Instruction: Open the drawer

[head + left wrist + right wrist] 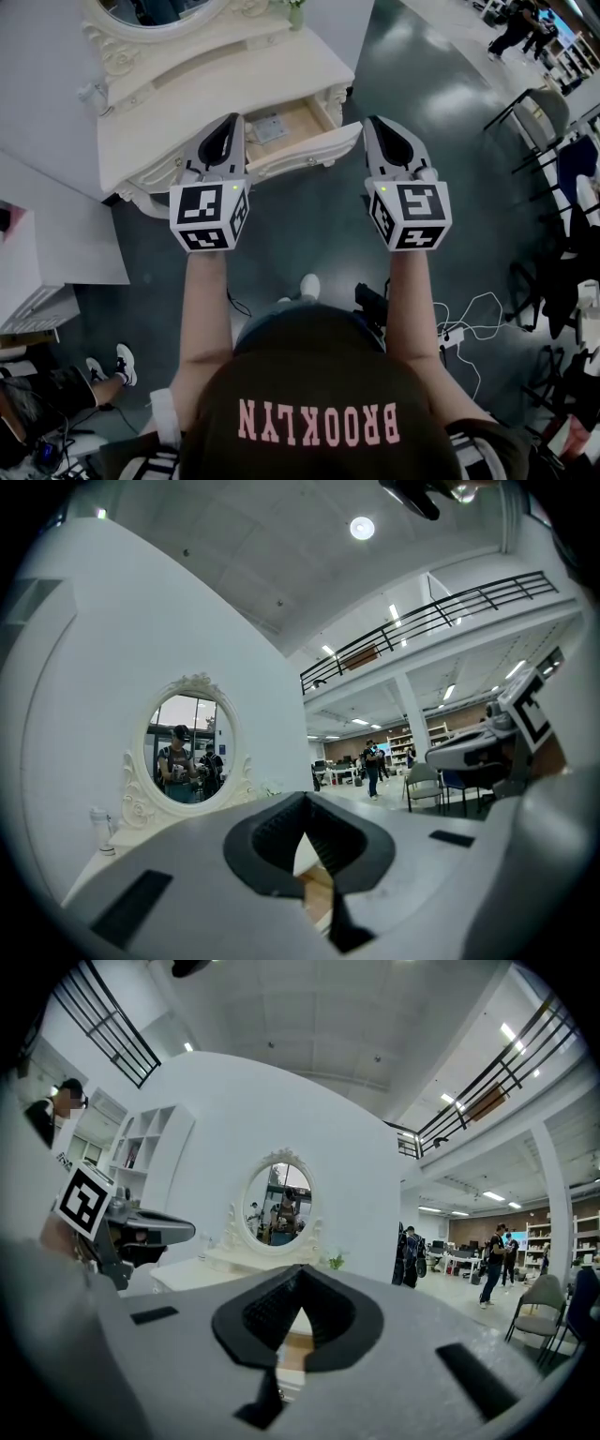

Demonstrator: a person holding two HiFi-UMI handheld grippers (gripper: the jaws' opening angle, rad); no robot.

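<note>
The white dressing table point(159, 103) stands ahead of me, its drawer point(309, 145) pulled out so the wooden bottom shows, with a pale flat item point(268, 127) lying inside. My left gripper point(231, 122) hovers over the drawer's left end, shut and empty. The right gripper point(375, 122) is held just right of the drawer front, also shut on nothing. In the left gripper view the closed jaw tips point(305, 803) frame a bit of the drawer's wood. The right gripper view shows its shut gripper point(298, 1274) aimed at the table and oval mirror point(278, 1206).
A white cabinet point(37, 253) sits at the left. Chairs point(544, 112) line the right side, and cables point(469, 319) trail on the dark floor. Someone's sneakers point(112, 364) show at lower left. People walk in the hall behind.
</note>
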